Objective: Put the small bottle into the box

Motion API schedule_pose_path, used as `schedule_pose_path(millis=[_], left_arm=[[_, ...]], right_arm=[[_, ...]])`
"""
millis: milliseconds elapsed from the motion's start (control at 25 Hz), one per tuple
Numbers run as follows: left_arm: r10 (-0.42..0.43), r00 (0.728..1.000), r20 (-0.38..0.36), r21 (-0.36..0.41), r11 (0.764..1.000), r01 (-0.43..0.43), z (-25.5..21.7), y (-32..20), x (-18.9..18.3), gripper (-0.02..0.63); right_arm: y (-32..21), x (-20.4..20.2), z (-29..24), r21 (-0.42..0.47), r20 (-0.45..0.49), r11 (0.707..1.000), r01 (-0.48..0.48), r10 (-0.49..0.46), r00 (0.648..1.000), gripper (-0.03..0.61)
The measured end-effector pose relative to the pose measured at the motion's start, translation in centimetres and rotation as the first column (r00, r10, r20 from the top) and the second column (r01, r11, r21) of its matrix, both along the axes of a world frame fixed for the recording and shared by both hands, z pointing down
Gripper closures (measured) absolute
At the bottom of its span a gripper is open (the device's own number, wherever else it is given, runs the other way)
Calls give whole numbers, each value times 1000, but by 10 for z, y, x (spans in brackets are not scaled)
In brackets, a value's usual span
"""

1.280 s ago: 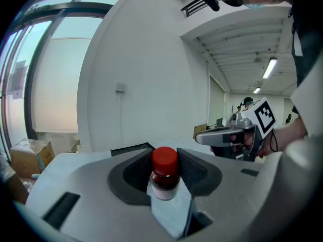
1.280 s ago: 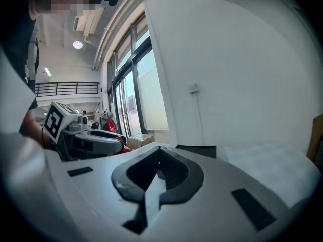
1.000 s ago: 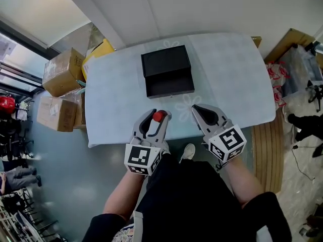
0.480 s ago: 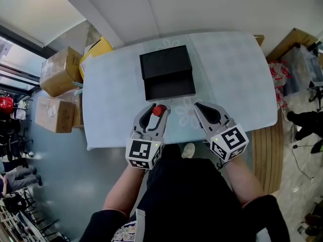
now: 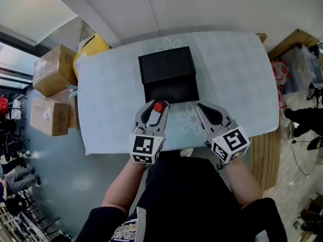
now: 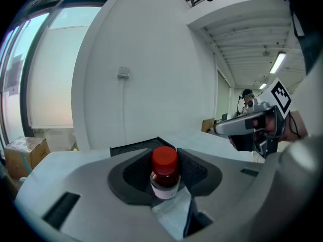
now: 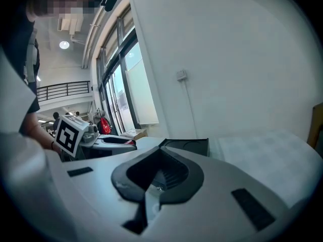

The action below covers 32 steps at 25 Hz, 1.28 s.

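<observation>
At the near rim of the box | small bottle is held upright, clamped in the left gripper | brought forward from the table edge over the last second — drop-in is judged imminent | right gripper is closed on nothing, held alongside

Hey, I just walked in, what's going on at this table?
A person is working with hand-held tongs in each hand over a pale table. The left tongs are shut on a small bottle with a red cap, held upright just short of the near edge of an open black box. The bottle is not yet in the box. The right tongs are shut and empty, hovering beside the left ones near the table's front edge.
</observation>
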<state>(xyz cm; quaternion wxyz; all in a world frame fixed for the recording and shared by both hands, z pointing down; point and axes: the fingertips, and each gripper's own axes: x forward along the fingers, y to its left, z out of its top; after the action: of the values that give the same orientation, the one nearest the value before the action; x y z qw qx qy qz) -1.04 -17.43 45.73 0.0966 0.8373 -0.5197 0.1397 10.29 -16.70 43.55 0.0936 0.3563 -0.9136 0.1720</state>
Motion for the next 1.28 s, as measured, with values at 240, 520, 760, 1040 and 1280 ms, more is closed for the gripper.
schedule_pose_path(millis=[240, 520, 760, 1040, 1280], left_arm=[[27, 999, 37, -19, 999, -26, 26, -30, -4, 459], [42, 997, 63, -67, 997, -37, 60, -54, -6, 459], [46, 995, 87, -104, 994, -37, 85, -64, -4, 459], [53, 994, 100, -119, 992, -41, 98, -72, -3, 459], [52, 994, 100, -123, 992, -40, 105, -73, -3, 459]], right_arm=[[-23, -8, 15, -43, 0, 999, -18, 18, 1000, 569], [-38, -12, 34, -89, -6, 995, -33, 32, 999, 569], [-43, -12, 47, -126, -9, 991, -43, 42, 999, 569], [-47, -15, 55, -142, -10, 989, -44, 43, 999, 569], [-47, -15, 59, -148, -11, 988, -43, 42, 999, 569]])
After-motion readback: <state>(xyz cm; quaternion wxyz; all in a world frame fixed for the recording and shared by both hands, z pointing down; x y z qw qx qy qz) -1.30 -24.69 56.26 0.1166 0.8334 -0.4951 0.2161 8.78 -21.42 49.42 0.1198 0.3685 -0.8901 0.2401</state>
